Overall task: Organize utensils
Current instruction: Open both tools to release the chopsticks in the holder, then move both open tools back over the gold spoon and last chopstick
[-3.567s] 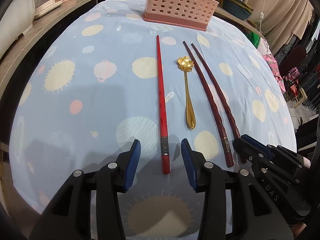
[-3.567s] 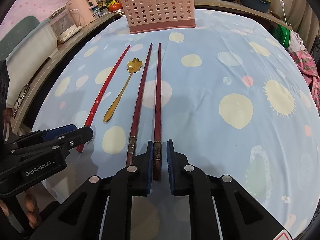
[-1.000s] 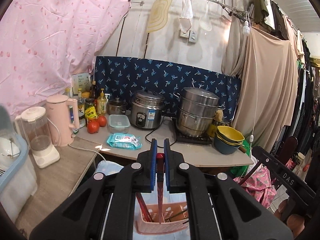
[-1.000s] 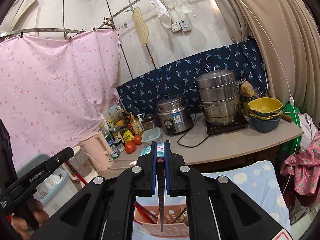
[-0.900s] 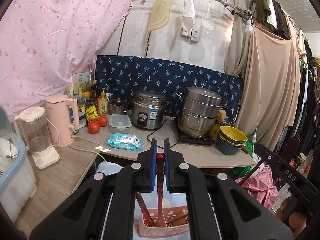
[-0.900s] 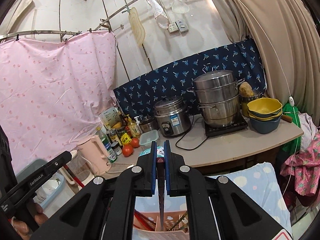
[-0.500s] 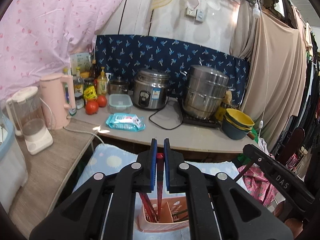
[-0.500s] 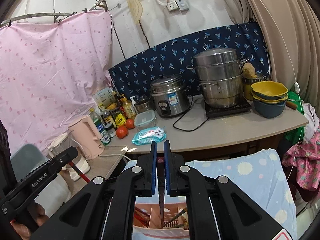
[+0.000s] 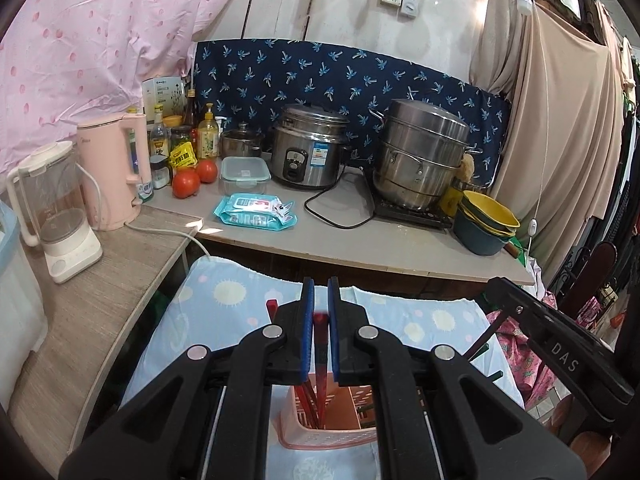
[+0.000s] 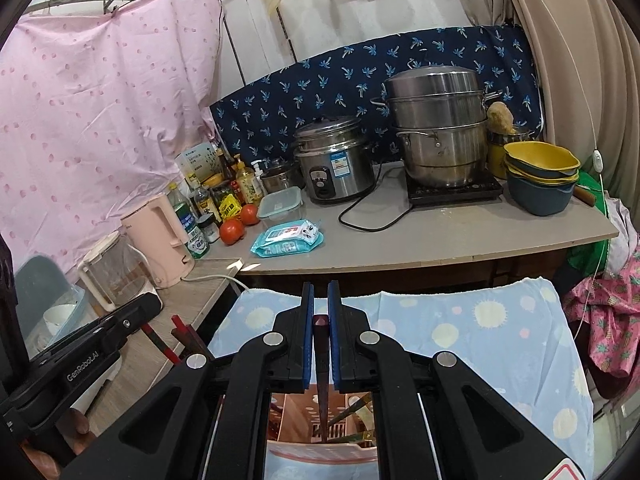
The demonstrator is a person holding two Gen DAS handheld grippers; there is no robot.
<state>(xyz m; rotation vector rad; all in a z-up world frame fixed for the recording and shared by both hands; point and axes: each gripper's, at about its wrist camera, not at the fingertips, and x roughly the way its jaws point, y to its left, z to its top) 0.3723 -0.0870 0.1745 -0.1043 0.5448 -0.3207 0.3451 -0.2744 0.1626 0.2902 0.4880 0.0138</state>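
My left gripper (image 9: 320, 316) is shut on a red chopstick (image 9: 319, 360) that hangs tip-down into the pink perforated basket (image 9: 344, 438) below it. Other chopsticks stand in that basket, and one red end (image 9: 272, 305) pokes up left of the jaws. My right gripper (image 10: 321, 316) is shut on a dark brown chopstick (image 10: 321, 384), which points down into the same pink basket (image 10: 320, 454). More utensils lean inside the basket. The two grippers hang side by side over the basket, and each shows at the edge of the other's view.
The basket stands on a table under a light blue dotted cloth (image 9: 224, 300). Behind it a counter carries a rice cooker (image 9: 308, 152), a steel steamer (image 9: 420, 160), stacked bowls (image 9: 484, 220), a wipes pack (image 9: 256, 210), a pink kettle (image 9: 116, 168) and a blender (image 9: 56, 212).
Both grippers have sunk and tipped downward over the basket. The basket shows larger and nearer, and the two chopsticks reach deeper into it. Both grips are unchanged.
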